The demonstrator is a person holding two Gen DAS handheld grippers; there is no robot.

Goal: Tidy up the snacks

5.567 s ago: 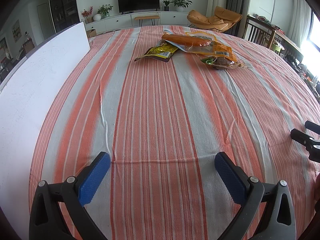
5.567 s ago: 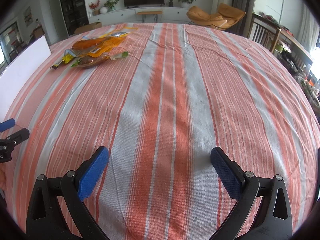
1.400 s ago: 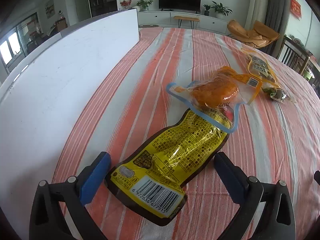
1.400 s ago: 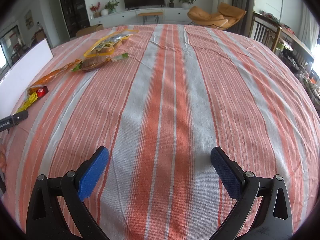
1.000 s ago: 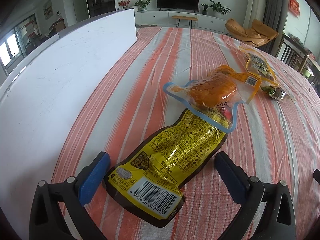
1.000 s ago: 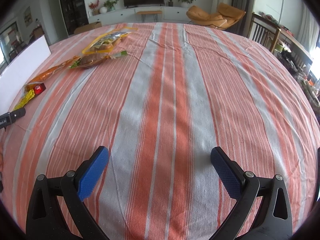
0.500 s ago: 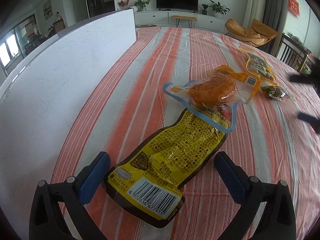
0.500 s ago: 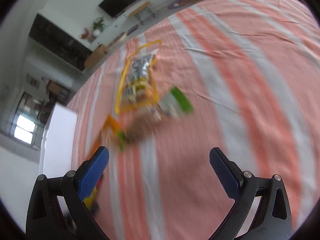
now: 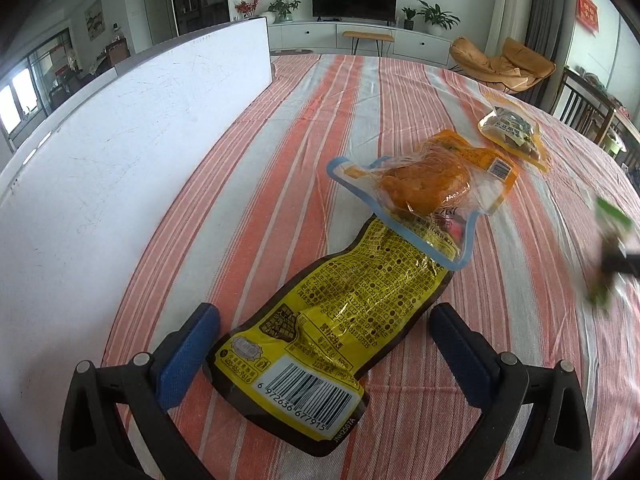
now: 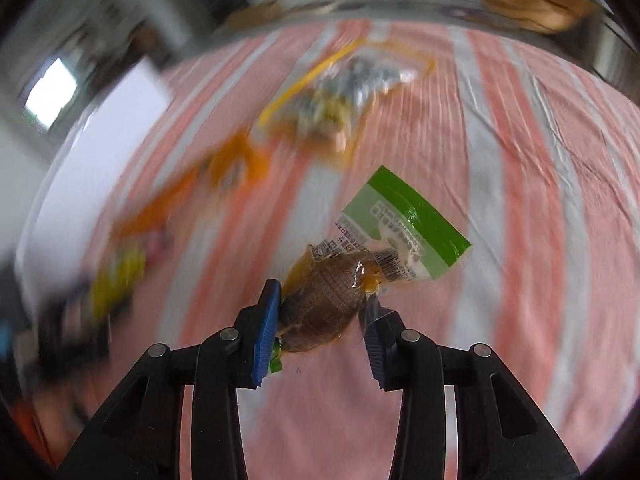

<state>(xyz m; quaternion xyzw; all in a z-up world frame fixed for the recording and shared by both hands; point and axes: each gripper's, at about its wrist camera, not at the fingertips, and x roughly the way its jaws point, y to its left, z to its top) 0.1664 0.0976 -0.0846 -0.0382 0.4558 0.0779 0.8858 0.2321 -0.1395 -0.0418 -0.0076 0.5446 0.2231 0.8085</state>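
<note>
My left gripper (image 9: 324,312) stands open low over the striped table, a yellow snack pouch (image 9: 320,344) lying flat between its fingers, untouched. An orange snack bag with a blue rim (image 9: 424,188) overlaps the pouch's far end. Farther back lies a yellow-rimmed bag (image 9: 512,132). In the right wrist view, my right gripper (image 10: 320,300) has its jaws closing on a clear packet with a green top and a brown snack inside (image 10: 404,220); both pads press its brown end. The same packet shows blurred at the right edge of the left wrist view (image 9: 612,216).
A tall white board (image 9: 120,160) runs along the table's left side. The orange-and-grey striped cloth (image 9: 320,120) covers the table. The other snack bags appear blurred beyond the held packet in the right wrist view. Chairs stand past the far right edge.
My right gripper swung from bare cloth over to the snacks, tilted down, and closed from wide open onto the green-topped packet. The left gripper and yellow pouch stayed put.
</note>
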